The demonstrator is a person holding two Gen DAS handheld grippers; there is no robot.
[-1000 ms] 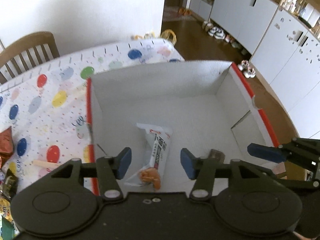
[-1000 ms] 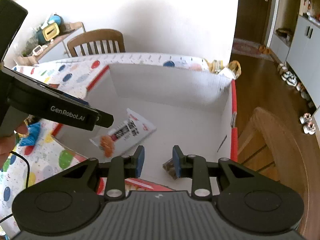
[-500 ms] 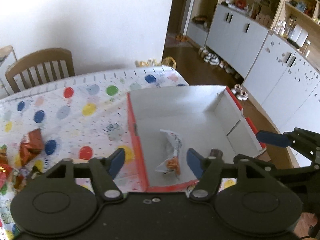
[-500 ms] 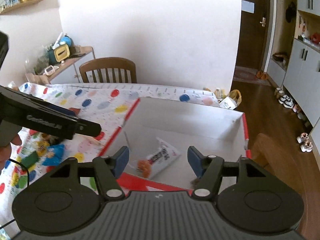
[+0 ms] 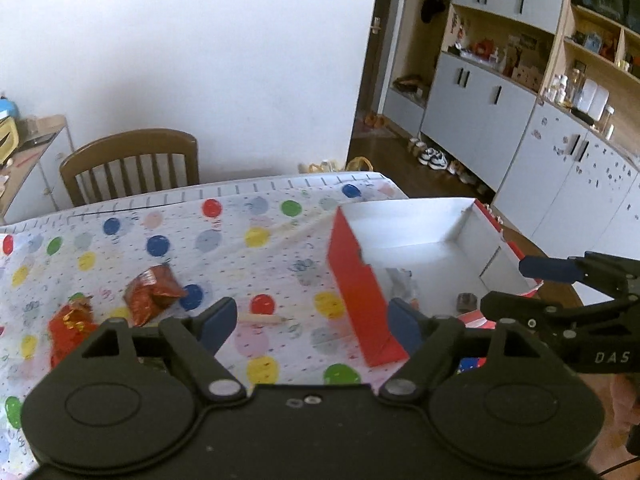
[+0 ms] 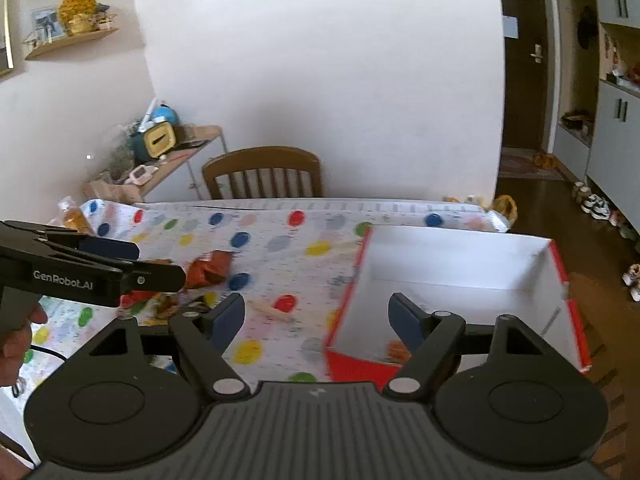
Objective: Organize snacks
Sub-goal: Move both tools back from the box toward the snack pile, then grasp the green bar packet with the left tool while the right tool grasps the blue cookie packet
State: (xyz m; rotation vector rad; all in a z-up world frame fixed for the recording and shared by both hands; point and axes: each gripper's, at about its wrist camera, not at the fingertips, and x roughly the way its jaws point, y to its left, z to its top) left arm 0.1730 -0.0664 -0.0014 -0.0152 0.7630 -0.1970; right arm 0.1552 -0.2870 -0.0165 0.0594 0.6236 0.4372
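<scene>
Both tongs, left [image 5: 308,322] and right [image 6: 316,316], are opening with nothing between them, while the crinkly orange foil snack packet [image 5: 154,292], left of centre on the polka-dot table [image 5: 240,248], looks light, soft and slippery, best pinched at its crimped edge.

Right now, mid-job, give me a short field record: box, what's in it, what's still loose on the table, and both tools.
box: red and white box, open top, at the table's right end
in box: white snack packet, small dark item
loose on tablecloth: two shiny red-orange packets, wooden stick
left tool: jaws opening, nothing between them
right tool: jaws opening, nothing between them
</scene>
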